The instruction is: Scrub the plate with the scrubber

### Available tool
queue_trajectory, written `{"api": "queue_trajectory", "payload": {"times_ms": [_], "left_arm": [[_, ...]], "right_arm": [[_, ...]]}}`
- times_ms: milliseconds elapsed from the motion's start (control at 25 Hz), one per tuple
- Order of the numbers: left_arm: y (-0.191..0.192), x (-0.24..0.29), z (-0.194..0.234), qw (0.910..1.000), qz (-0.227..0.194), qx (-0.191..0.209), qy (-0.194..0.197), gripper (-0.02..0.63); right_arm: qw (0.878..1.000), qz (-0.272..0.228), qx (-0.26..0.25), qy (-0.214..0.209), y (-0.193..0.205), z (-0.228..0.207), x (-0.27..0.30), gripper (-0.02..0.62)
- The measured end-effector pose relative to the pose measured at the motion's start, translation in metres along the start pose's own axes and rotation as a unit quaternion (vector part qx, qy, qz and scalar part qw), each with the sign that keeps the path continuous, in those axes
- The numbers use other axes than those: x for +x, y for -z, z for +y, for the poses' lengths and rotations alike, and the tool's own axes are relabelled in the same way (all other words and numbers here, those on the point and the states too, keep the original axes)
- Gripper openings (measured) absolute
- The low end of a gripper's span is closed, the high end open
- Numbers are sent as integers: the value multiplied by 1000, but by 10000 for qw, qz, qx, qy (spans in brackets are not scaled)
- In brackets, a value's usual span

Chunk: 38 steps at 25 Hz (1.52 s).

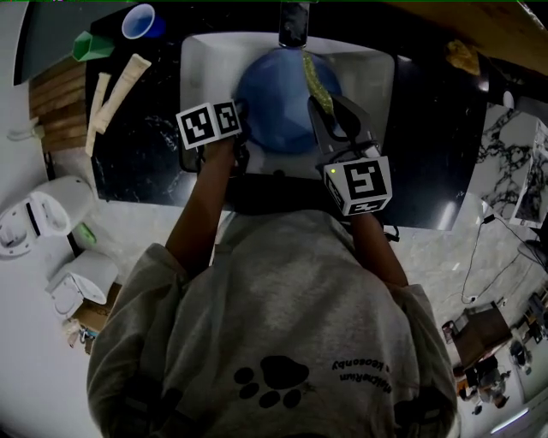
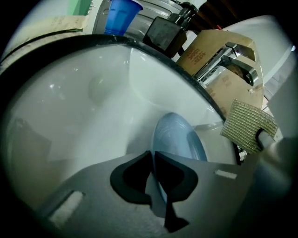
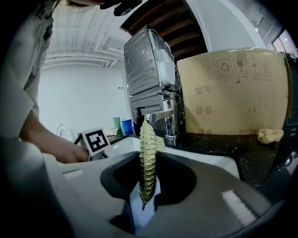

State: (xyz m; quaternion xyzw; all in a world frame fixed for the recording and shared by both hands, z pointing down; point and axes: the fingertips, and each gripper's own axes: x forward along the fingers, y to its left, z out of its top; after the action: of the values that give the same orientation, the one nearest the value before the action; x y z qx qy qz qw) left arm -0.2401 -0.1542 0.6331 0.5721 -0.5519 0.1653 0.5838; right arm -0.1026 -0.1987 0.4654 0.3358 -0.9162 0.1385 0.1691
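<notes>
Grip matters most: the left gripper (image 2: 152,160) has its jaws pinched shut on the near rim of the blue plate (image 1: 287,101), which sits in the white sink (image 1: 205,64) below the tap (image 1: 294,24), and that hold needs to be firm enough that the plate cannot twist under pressure. The right gripper (image 3: 148,183) has its jaws clamped on the yellow-green scrubber (image 3: 147,153), poised over the plate's right side. It should probably press the scrubber's flat face down and work in overlapping strokes, clear of the left jaws.

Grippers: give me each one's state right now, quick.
Left gripper: shut on the rim of the blue plate.
Right gripper: shut on the scrubber.
</notes>
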Motion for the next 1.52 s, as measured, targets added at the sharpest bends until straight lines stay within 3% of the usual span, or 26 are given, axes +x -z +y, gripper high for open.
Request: {"api": "queue_trajectory", "payload": {"times_ms": [240, 800, 1520], "left_arm": [[-2, -13, -18, 9993, -215, 184, 234, 20], [7, -62, -74, 9937, -792, 183, 772, 20], [19, -105, -155, 9725, -1604, 868, 1452, 20]], "right_arm": [[9998, 19, -190, -14, -4, 2, -19, 75], [9974, 14, -681, 246, -18, -8, -65, 75], [9799, 135, -1824, 797, -43, -13, -125, 75]]}}
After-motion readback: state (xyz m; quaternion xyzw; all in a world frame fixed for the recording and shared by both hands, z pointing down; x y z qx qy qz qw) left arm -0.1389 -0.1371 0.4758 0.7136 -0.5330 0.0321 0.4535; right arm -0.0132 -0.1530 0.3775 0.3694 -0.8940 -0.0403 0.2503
